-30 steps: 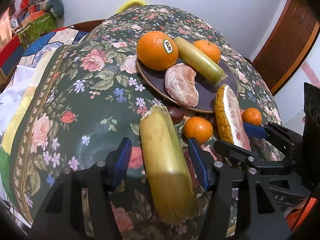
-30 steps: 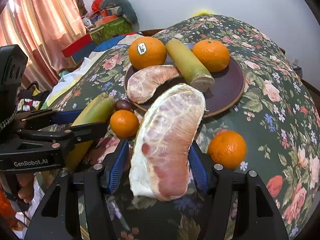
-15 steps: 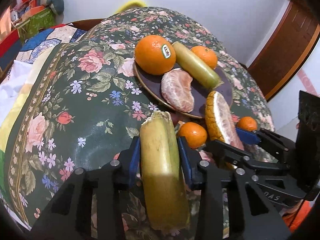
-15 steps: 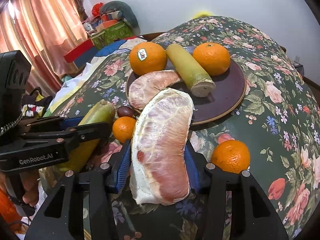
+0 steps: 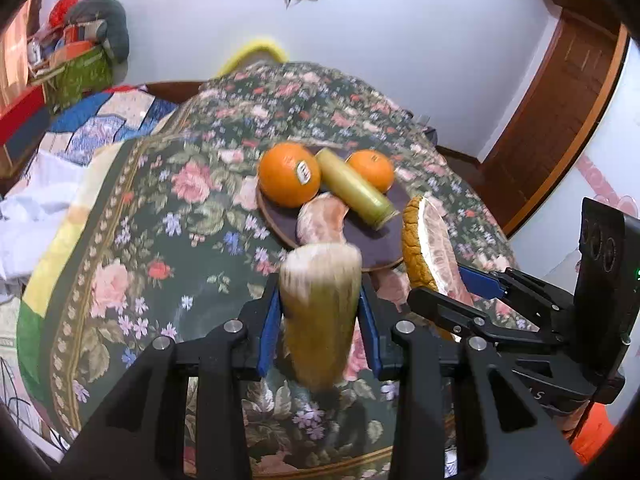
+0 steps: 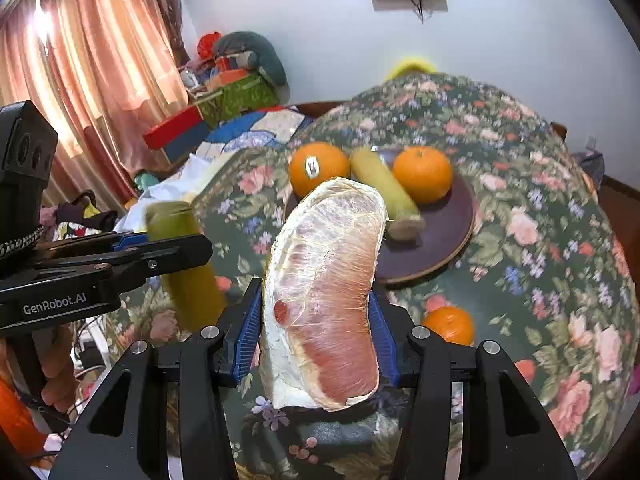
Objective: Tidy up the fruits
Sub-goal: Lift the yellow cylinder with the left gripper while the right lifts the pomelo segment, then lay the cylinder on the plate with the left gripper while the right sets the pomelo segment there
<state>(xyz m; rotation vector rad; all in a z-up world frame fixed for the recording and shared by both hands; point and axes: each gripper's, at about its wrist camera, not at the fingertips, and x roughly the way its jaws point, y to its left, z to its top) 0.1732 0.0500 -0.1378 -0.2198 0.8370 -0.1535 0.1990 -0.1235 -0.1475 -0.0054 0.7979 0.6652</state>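
Observation:
My left gripper (image 5: pixel 320 324) is shut on a yellow-green sugarcane piece (image 5: pixel 320 312) and holds it lifted above the floral table; it also shows in the right wrist view (image 6: pixel 184 264). My right gripper (image 6: pixel 316 332) is shut on a plastic-wrapped pomelo wedge (image 6: pixel 324 292), lifted, also seen in the left wrist view (image 5: pixel 430 256). Ahead, a dark round plate (image 5: pixel 380 248) holds a large stickered orange (image 5: pixel 289 174), a second sugarcane piece (image 5: pixel 356 190), a smaller orange (image 5: pixel 370 170) and a peeled pomelo segment (image 5: pixel 322 222).
A small mandarin (image 6: pixel 448 324) lies on the floral tablecloth (image 5: pixel 140 240) right of my right gripper. A bed with blankets and boxes (image 5: pixel 60 92) stands left of the table. A wooden door (image 5: pixel 560 120) is at the right.
Both grippers rose from the table with their fruit and tilted upward. The view now looks down on the plate from higher; the mandarin and dark fruit between the grippers dropped out of sight.

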